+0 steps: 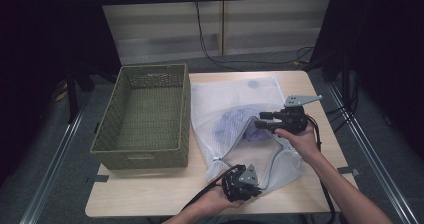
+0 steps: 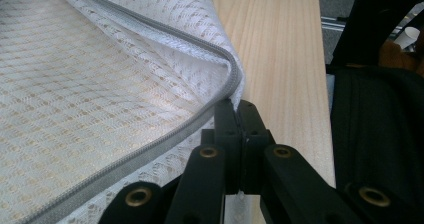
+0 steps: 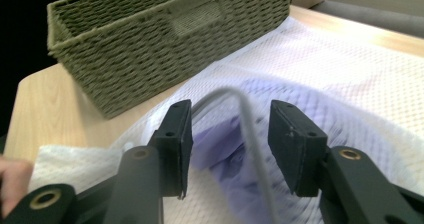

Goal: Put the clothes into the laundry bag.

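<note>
A white mesh laundry bag (image 1: 235, 91) lies on the wooden table with a purple garment (image 1: 234, 124) inside it. My left gripper (image 1: 255, 188) is at the bag's near edge. In the left gripper view its jaws (image 2: 239, 115) are shut on the mesh beside the grey zipper (image 2: 150, 149). My right gripper (image 1: 261, 120) hovers over the bag's opening, pointing left. In the right gripper view it (image 3: 230, 139) stands open, with the raised grey zipper edge (image 3: 252, 134) running between its jaws and the purple garment (image 3: 215, 149) below.
A green woven basket (image 1: 105, 129) stands on the table's left half, right beside the bag; its wall (image 3: 150, 49) is also in the right gripper view. Bare tabletop (image 1: 150, 189) runs along the near edge. Cables trail from both grippers.
</note>
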`<state>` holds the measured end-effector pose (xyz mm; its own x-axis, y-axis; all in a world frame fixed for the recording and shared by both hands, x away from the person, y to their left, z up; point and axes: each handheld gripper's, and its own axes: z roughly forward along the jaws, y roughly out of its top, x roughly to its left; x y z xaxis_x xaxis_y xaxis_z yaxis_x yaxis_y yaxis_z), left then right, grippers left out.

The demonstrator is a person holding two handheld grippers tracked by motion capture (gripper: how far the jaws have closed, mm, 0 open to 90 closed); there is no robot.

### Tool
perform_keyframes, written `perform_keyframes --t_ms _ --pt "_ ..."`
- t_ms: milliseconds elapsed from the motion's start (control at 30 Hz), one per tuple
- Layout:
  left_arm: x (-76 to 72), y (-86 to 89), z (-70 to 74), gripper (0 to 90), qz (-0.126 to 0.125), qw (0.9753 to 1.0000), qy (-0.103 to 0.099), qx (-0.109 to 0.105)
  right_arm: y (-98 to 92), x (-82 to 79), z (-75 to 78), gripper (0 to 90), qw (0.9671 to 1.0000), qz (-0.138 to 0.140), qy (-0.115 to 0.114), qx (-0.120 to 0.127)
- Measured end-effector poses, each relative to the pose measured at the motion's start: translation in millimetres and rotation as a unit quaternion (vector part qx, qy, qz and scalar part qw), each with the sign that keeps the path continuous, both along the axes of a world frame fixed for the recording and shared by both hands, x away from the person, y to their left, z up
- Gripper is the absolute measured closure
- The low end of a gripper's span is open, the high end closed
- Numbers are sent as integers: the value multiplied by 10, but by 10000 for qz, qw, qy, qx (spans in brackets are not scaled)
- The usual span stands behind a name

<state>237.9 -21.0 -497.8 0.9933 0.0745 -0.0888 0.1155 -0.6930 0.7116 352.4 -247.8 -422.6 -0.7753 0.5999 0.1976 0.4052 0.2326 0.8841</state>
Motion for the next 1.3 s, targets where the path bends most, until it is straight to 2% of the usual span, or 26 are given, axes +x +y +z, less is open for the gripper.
perform_keyframes --t_ms 133,167,233,300,333,367,500,600,767,900,933,1033,1167,1300 --pt "-5 0 -1 899 14 10000 9 -8 65 107 62 492 9999 -4 -24 -162" --pt "1 6 16 899 -46 9999 -32 107 79 123 66 498 9999 13 -23 -165" --pt "4 2 2 899 -31 10000 -29 22 118 162 51 534 9999 56 -11 -128" --pt "21 7 15 899 -88 9999 -15 91 153 184 17 572 9999 98 39 -124" --pt "20 6 14 899 -89 9999 -24 90 164 194 -1 609 9999 107 61 -84" --pt "14 4 7 899 -67 10000 -9 37 173 201 -14 686 9998 147 78 -68" --pt "5 2 1 899 -27 10000 -30 17 185 164 8 849 9998 215 20 39" --pt "7 6 13 899 -46 9999 -42 89 175 115 65 864 9997 233 -19 77" --pt "0 0 0 899 -12 10000 -8 0 146 32 172 872 9992 314 -102 220" --pt "6 5 11 899 -58 10000 -9 63 151 -55 247 873 9985 452 -203 213" --pt "-4 2 3 899 12 10000 3 18 149 -81 261 873 9985 474 -203 195" --pt "-1 5 15 899 -25 9999 -29 98 139 -159 287 873 9982 541 -211 157" --pt "0 6 14 899 -31 10000 -2 83 123 -325 310 875 9976 646 -244 78" --pt "2 6 15 899 -50 9999 9 87 98 -445 263 877 9970 741 -209 71"
